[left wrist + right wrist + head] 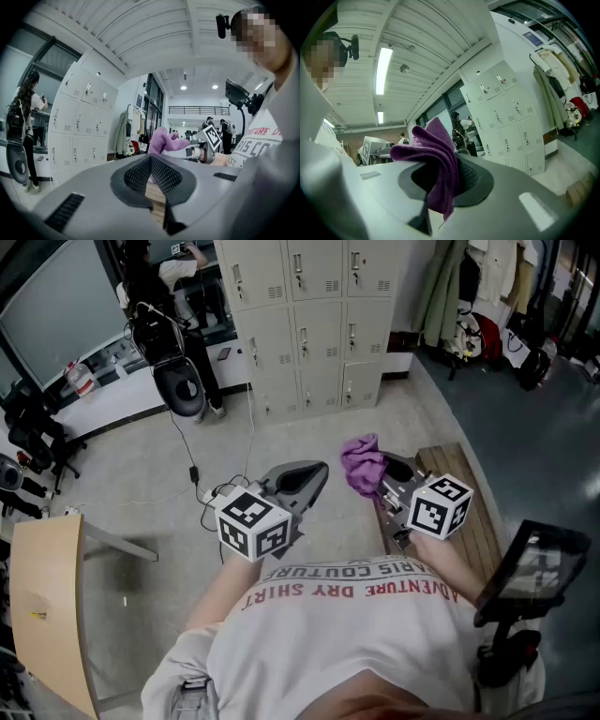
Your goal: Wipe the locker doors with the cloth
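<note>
currently the right gripper (382,476) is clamped on the purple cloth (362,463), which bunches up out of its jaws above the end of a wooden bench (466,521). the left gripper (314,474) is beside it, jaws together on nothing. the lockers (309,324) stand well apart, across the floor.

Ahead: the bare grey concrete floor (319,432) lies open up to the pale beige metal lockers (300,324)
Lockers' left end: a standing person in dark clothes (202,362) with a black oval object (180,385) blocks that side
Low down: a thin white cable (249,418) trails across the floor to a white power strip (217,493)
Right: a slatted wooden bench (464,512) close by; hanging coats (450,287) beyond
Near left: a light wooden tabletop (42,615)
</note>
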